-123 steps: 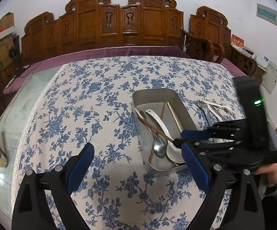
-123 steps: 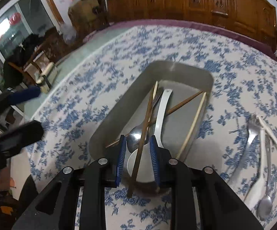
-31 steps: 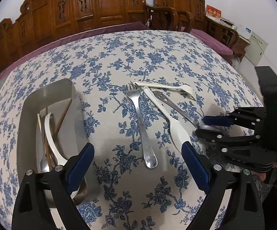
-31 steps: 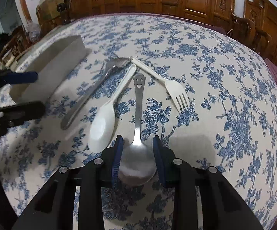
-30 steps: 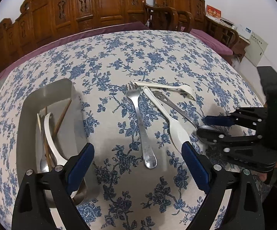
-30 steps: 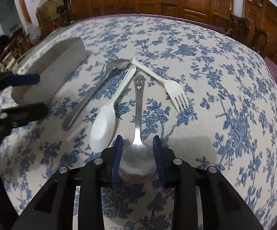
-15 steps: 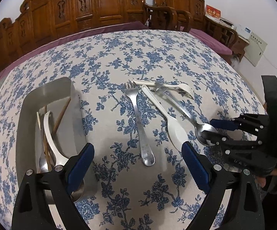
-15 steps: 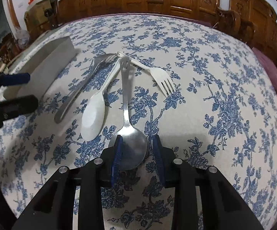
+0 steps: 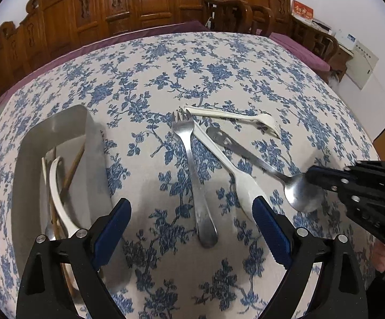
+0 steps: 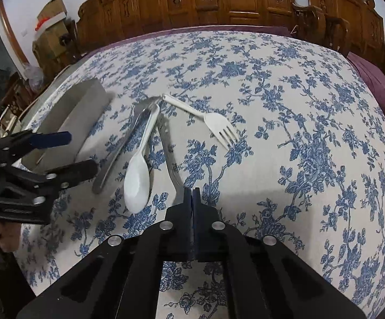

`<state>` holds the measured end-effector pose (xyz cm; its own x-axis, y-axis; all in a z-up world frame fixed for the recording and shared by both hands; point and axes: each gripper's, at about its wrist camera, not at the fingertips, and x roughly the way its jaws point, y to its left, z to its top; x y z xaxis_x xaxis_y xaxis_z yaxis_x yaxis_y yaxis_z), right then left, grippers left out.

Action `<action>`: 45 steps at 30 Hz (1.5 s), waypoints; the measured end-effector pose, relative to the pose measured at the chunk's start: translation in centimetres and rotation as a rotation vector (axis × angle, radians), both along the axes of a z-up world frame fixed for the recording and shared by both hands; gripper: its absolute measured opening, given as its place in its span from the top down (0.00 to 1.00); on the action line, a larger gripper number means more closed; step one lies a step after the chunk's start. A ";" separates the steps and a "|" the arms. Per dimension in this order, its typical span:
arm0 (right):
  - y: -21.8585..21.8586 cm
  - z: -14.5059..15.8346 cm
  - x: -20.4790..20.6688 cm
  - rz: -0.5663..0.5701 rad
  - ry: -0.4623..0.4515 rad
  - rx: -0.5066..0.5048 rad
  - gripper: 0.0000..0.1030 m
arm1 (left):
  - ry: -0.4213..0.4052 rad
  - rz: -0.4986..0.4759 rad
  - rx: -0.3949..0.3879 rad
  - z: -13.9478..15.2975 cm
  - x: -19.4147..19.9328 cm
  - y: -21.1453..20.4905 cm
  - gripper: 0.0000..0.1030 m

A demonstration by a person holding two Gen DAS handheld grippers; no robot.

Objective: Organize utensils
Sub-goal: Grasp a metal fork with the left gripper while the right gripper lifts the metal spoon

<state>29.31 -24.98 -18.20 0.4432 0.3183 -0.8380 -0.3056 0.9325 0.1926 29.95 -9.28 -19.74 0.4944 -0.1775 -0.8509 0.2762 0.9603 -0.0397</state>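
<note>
A steel spoon with a smiley handle (image 9: 259, 162) is gripped at its bowl by my right gripper (image 10: 191, 194), which is shut on it; its handle (image 10: 167, 148) sticks forward and is tilted. A steel fork (image 9: 192, 170), a white plastic spoon (image 9: 235, 172) and a white plastic fork (image 9: 235, 117) lie on the floral tablecloth. A metal tray (image 9: 32, 138) at the left holds chopsticks, a white spoon and a steel spoon. My left gripper (image 9: 191, 226) is open and empty above the steel fork's handle.
The tray shows side-on in the right wrist view (image 10: 78, 117). Carved wooden chairs (image 9: 139, 8) line the far side of the table. The table's right edge (image 9: 362, 133) drops off near a wall with a white box.
My right gripper has closed on the steel spoon's bowl and lifted it, swinging the handle sideways. The left gripper has hardly moved.
</note>
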 end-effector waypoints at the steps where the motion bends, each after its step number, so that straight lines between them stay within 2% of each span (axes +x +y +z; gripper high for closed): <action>1: -0.2 0.2 0.0 -0.002 -0.004 0.001 0.98 | 0.002 0.000 0.001 -0.1 0.2 -0.1 0.14; 4: -1.0 0.6 0.3 -0.018 -0.014 0.009 0.98 | 0.003 0.000 0.009 -0.3 1.4 -0.7 0.15; 6: -1.7 1.0 0.5 -0.036 -0.023 0.013 0.98 | 0.010 0.004 0.011 -0.6 2.1 -1.0 0.24; 10: -2.6 1.2 0.8 -0.052 -0.030 0.022 0.98 | 0.021 0.010 0.014 -1.2 3.6 -1.5 0.37; 15: -3.0 1.4 1.0 -0.057 -0.037 0.026 0.98 | 0.038 0.023 0.034 -2.3 5.2 -1.8 0.59; 18: -3.1 1.3 1.1 -0.058 -0.038 0.026 0.98 | 0.051 0.034 0.037 -2.9 6.0 -1.8 0.63; 23: -3.1 1.3 1.2 -0.056 -0.040 0.030 0.98 | 0.042 0.046 0.052 -3.1 7.0 -2.0 0.65; 25: -3.1 1.3 1.2 -0.056 -0.042 0.030 0.98 | 0.036 0.043 0.054 -3.1 7.3 -2.2 0.70; 26: -3.1 1.2 1.3 -0.057 -0.042 0.029 0.98 | 0.032 0.043 0.055 -3.1 7.4 -2.2 0.76; 27: -3.1 1.2 1.3 -0.059 -0.042 0.028 0.98 | 0.031 0.043 0.053 -3.0 7.5 -2.2 0.87; 37: -2.7 1.4 1.2 -0.065 -0.054 0.027 0.98 | 0.005 0.038 0.041 -1.7 5.5 -1.3 0.91; 45: -2.0 2.0 0.6 -0.060 -0.076 0.032 0.98 | -0.070 0.023 0.023 1.2 3.1 -0.5 0.91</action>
<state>29.91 -26.97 -16.22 0.5244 0.3156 -0.7908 -0.2645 0.9432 0.2010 33.08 -9.78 -18.54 0.5566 -0.1464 -0.8177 0.2553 0.9669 0.0006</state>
